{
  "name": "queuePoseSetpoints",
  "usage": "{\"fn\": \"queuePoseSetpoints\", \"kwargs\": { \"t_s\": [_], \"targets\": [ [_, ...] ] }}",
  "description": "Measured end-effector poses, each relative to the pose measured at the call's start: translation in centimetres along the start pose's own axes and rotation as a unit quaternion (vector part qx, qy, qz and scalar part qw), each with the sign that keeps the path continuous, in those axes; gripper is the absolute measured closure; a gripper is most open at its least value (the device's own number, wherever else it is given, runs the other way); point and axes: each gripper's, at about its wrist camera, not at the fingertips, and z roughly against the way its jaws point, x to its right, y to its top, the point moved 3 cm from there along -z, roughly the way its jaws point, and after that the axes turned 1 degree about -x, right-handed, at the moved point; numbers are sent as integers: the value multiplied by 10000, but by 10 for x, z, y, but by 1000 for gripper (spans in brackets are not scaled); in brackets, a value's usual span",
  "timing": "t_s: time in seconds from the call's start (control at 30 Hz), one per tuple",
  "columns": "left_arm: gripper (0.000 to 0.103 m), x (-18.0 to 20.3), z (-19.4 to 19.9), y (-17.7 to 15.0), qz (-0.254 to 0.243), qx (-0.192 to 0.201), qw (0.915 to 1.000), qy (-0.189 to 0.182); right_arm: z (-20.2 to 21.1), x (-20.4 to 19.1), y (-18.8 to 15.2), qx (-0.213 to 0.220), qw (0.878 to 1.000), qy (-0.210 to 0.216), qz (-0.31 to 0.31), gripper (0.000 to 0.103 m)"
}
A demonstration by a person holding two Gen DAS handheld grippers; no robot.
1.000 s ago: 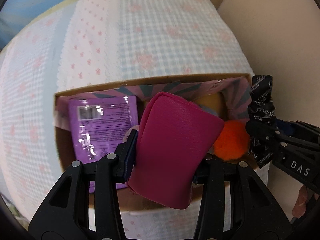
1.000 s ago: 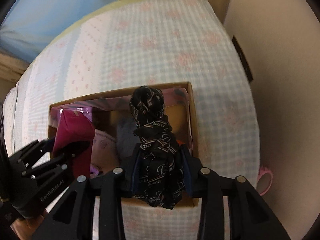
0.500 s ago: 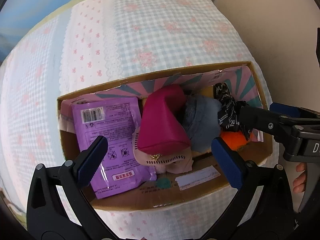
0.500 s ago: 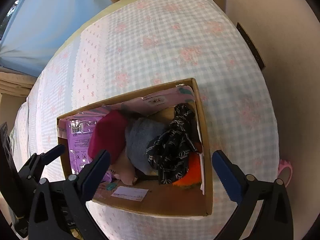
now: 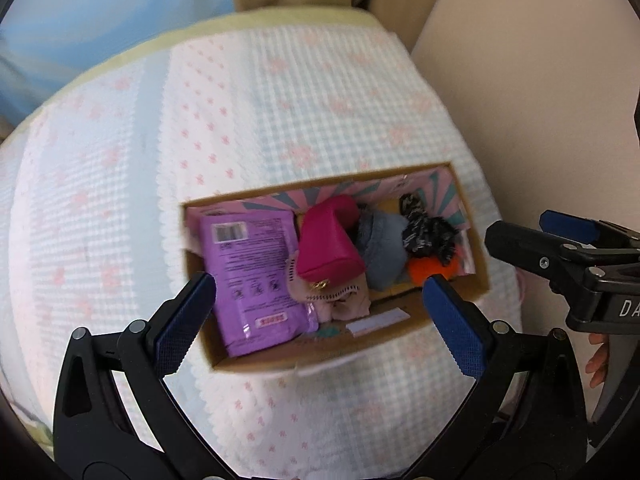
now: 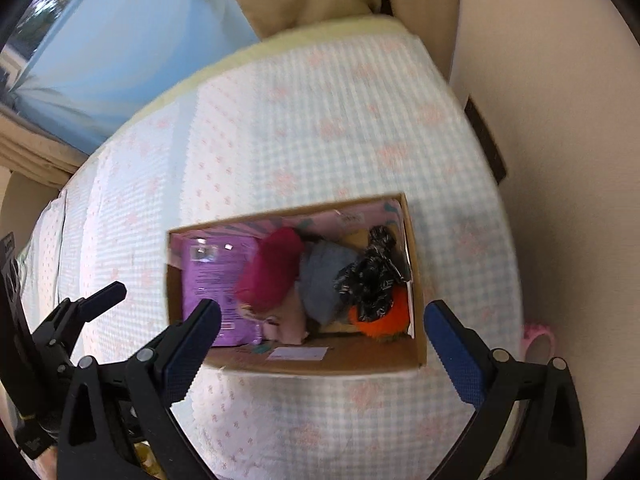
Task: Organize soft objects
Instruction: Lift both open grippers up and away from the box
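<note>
Both grippers risen; pink ring [image 6: 538,340] only in right view.

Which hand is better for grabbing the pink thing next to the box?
Probably the right gripper: it is open and empty, and the pink thing lies past the box on its side.

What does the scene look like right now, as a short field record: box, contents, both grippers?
box: open brown cardboard box on the pastel checked cloth
contents, left to right: flat purple plastic packet; magenta leather-look pouch lying on a pale pink fabric item; grey fuzzy item; black patterned scrunchie; orange fluffy pompom
left gripper: open, empty, above the box
right gripper: open, empty, above the box
outside box: pink ring-shaped item at the cloth's right edge
</note>
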Motion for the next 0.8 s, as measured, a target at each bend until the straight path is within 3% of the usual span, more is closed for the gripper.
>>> {"fn": "queuePoseSetpoints", "kwargs": {
  "t_s": [0.2, 0.4, 0.53, 0.8],
  "targets": [
    [0, -31, 104, -20, 150, 772, 9967, 176, 95, -65, -24, 833, 9956, -14, 437, 2],
    [0, -69, 217, -48, 234, 1866, 9819, 244, 172, -124, -51, 1641, 9832, -67, 793, 2],
    [0, -90, 266, -67, 271, 2312, 9712, 512, 206, -159, -67, 2047, 9734, -132, 1017, 2],
    [0, -126, 314, -104, 587, 2832, 9547, 701, 233, -194, -94, 2539, 9602, -295, 1126, 2]
  ]
}}
